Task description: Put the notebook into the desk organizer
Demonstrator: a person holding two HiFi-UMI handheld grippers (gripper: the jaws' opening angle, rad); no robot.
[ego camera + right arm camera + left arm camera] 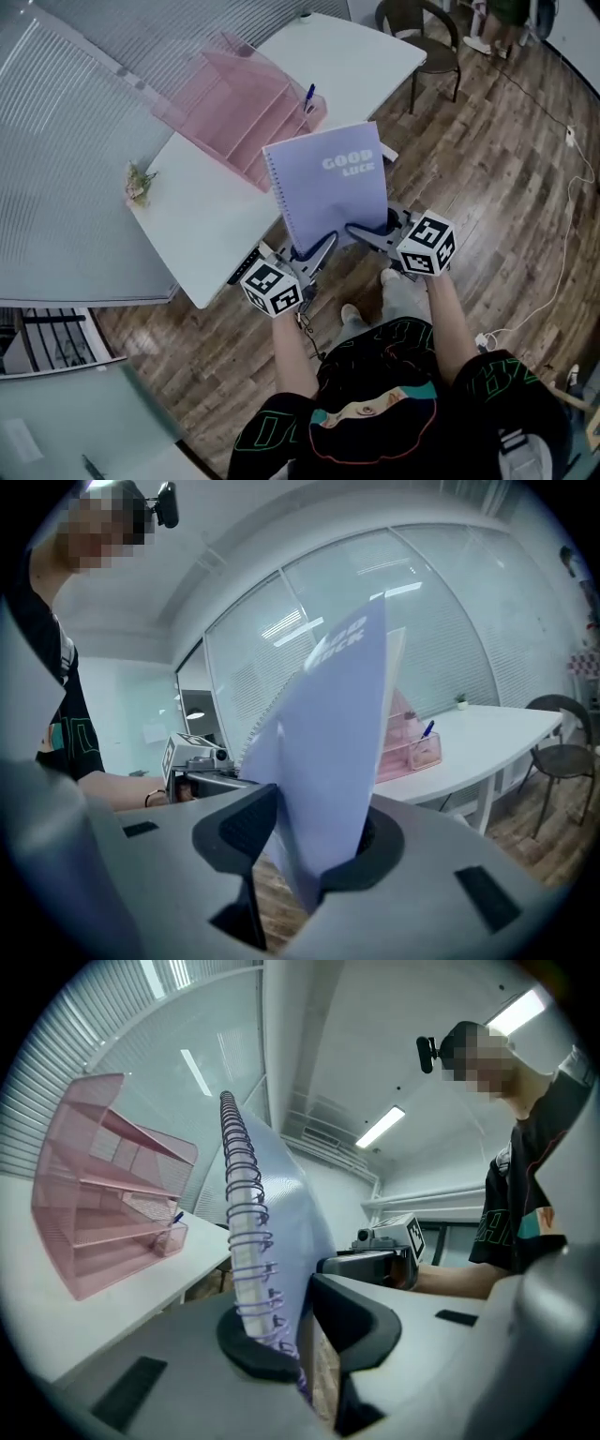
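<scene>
1. While the pink desk organizer (234, 112) sits toward the far left of the white table (206, 225), the notebook is well apart from it and hangs in the air over the table's near edge. As I judge it, a skewed approach could catch a corner on a mesh divider and shove the light organizer along the tabletop.
2. Just right of the slots, a blue pen (308, 97) stands in the small front compartment. A low or wide pass could knock it out.
3. Next comes the left gripper (295, 1321), whose jaws are nearly together, pinching the notebook's lower corner at the wire spiral (246, 1232). The round coils give the pads a poor seat, so the corner might roll or slip if the wrist twists.
4. Between the two grippers, the lavender notebook (328, 192) stands tilted, held only along its bottom edge, and its cover bows. The unsupported top edge leads into the slot and may curl against the rim rather than slide in.
5. Farthest right, the right gripper (314, 841) is clamped on the opposite lower corner with wider-set jaws. If the two hands drift apart or together, the pages could tear or buckle.
</scene>
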